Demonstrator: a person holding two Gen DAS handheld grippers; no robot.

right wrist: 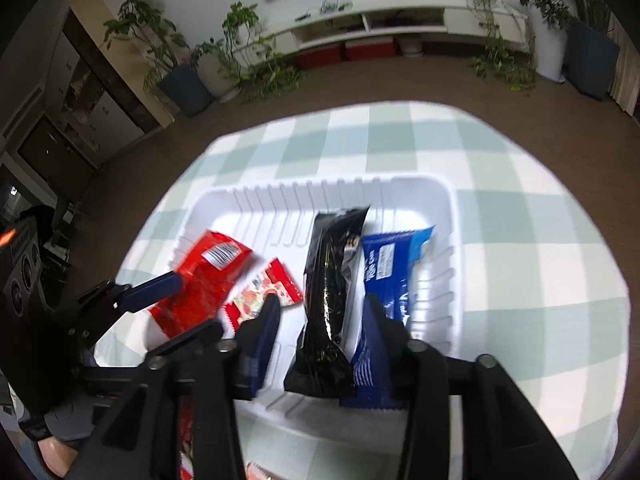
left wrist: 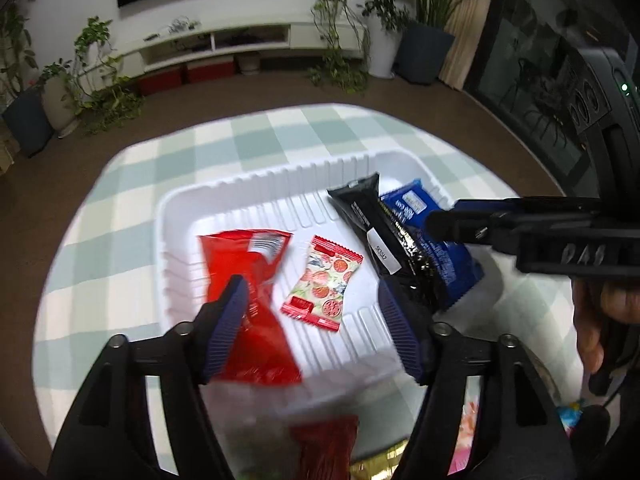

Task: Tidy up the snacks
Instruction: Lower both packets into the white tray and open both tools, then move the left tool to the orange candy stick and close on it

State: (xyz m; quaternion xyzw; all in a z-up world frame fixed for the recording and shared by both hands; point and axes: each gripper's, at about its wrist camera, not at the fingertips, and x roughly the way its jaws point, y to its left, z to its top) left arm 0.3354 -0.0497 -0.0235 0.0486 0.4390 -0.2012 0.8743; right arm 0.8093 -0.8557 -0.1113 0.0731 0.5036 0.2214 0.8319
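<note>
Checked tablecloth bears white tray (four snacks inside).

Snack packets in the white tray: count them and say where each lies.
4. The red packet lies at the left, the floral candy packet beside it, the black packet right of centre, and the blue packet rightmost against the tray wall. Others may be hidden.

A white sticker on the black packet, right of centre in the left wrist view, reads "5K30A2". White lettering on the blue packet beside it, and on the red packet, is too blurred to read.
</note>
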